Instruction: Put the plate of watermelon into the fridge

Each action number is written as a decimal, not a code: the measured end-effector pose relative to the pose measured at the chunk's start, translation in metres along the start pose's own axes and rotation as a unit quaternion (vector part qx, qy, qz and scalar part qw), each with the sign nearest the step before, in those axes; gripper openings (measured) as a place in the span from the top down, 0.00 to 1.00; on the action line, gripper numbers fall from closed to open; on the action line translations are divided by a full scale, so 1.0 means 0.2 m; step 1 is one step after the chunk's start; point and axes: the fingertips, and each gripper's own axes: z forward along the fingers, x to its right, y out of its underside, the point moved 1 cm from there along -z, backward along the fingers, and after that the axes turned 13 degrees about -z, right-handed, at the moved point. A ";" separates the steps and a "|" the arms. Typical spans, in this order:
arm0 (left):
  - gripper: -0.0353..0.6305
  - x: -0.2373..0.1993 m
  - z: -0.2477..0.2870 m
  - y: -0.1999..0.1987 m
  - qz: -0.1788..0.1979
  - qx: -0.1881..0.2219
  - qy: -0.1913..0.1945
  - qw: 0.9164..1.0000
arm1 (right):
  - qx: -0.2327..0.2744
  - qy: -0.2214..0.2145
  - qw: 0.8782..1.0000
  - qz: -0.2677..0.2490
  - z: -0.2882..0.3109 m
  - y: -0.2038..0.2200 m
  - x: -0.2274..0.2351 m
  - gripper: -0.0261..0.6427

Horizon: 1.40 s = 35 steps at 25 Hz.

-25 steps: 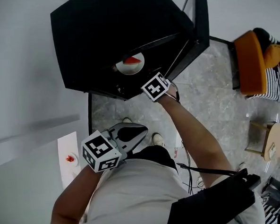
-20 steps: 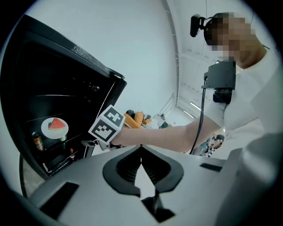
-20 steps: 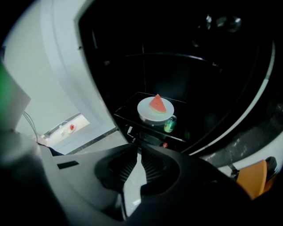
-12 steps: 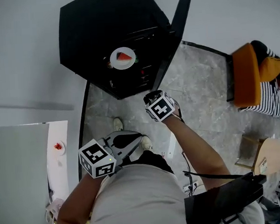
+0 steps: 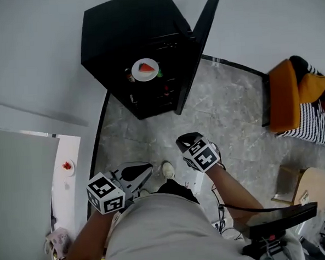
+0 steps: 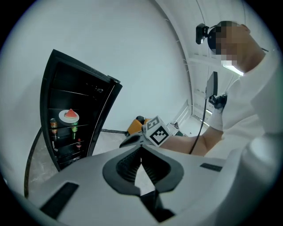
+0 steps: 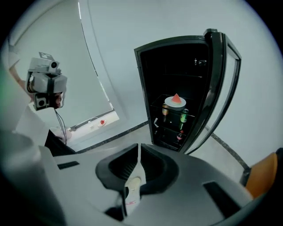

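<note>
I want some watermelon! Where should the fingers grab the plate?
Pinch the plate by its front rim, coming straight in through the open front of the fridge. It lies flat inside, walled in behind and beside, and the door stands swung wide, so only that rim faces out.

Watermelon plate (image 5: pixel 145 69) sits inside the open fridge (image 5: pixel 125 35).

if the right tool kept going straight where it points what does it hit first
Likely the open fridge, near the lower shelves below the plate of watermelon; only floor lies between, though depth is unclear.
</note>
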 end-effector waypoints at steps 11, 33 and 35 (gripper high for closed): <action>0.93 0.16 -0.41 0.21 0.003 0.046 0.010 0.999 | 0.053 0.023 0.998 -0.010 -0.28 -0.10 -0.53 0.92; 0.93 0.44 -1.22 1.03 0.040 0.069 0.037 0.996 | 0.096 0.023 0.994 -0.053 -0.44 -0.21 -1.91 0.93; 0.93 0.45 -1.24 1.06 0.040 0.071 0.040 0.996 | 0.094 0.025 0.993 -0.060 -0.44 -0.20 -1.97 0.93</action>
